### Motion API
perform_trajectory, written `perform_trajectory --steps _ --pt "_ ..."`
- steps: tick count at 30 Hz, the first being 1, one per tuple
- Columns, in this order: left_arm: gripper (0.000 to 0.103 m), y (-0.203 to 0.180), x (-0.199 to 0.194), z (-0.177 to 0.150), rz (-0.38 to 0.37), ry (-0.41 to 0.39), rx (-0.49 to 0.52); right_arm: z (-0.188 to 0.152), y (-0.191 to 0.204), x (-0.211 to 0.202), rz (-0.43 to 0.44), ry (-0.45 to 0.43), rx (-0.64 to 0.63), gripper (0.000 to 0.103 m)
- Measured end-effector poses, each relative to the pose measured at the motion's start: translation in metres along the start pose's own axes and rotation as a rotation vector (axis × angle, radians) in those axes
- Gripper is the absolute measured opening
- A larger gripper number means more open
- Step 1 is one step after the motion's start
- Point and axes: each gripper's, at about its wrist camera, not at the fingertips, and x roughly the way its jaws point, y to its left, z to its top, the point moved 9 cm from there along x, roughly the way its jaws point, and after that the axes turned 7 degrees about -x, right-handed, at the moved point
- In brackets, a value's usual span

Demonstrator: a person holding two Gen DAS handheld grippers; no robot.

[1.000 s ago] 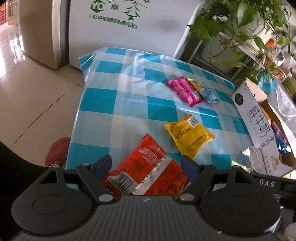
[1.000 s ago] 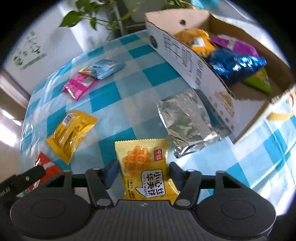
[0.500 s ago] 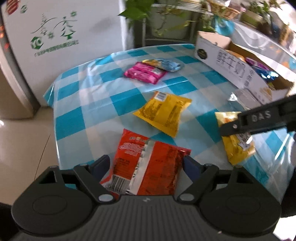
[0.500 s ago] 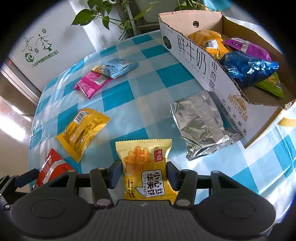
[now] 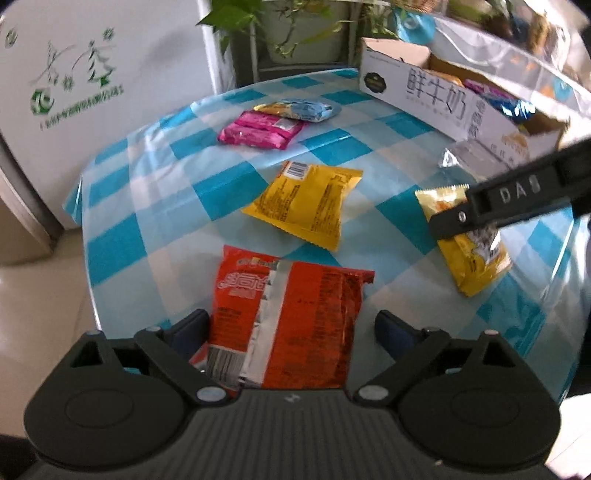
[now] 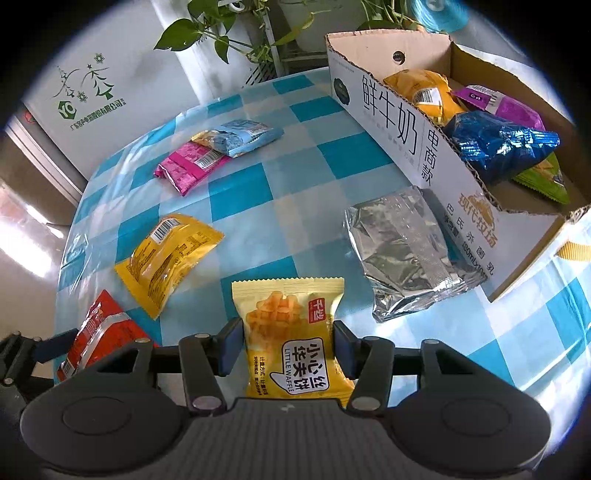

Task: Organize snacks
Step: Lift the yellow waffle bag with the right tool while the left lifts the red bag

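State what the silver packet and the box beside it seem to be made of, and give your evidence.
Silver packet: probably metallised foil film, shiny; it is crinkled and mirrors the light. Cardboard box: corrugated cardboard, white printed outside, matt brown inside; the cut top edge shows wavy fluting.

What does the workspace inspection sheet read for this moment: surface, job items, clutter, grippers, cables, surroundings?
Surface: table under a blue and white checked cloth.
Job items: cardboard box at the table's far right already holds several packets. Loose on the cloth: silver packet against the box wall, yellow packet, pink packet partly under a light blue packet, red packet, waffle packet.
Clutter: nothing seen.
Grippers: left gripper straddles the red packet, jaws opening, pads not pressing. Right gripper is shut on the waffle packet.
Cables: nothing seen.
Surroundings: potted plant, white panel with green tree print, tiled floor.
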Motion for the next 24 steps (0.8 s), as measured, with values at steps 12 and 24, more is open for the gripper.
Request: perform_trajectory --steps 12,24 --pt "0.076 0.009 -0.005 0.007 0.006 -0.036 -0.072 -0.003 -0.001 -0.004 -0.017 -0.006 -0.009 0.056" --pt "0.076 0.008 -0.016 0.015 0.01 -0.09 -0.118 0.001 0.004 -0.014 0.001 -0.049 -0.022 0.056"
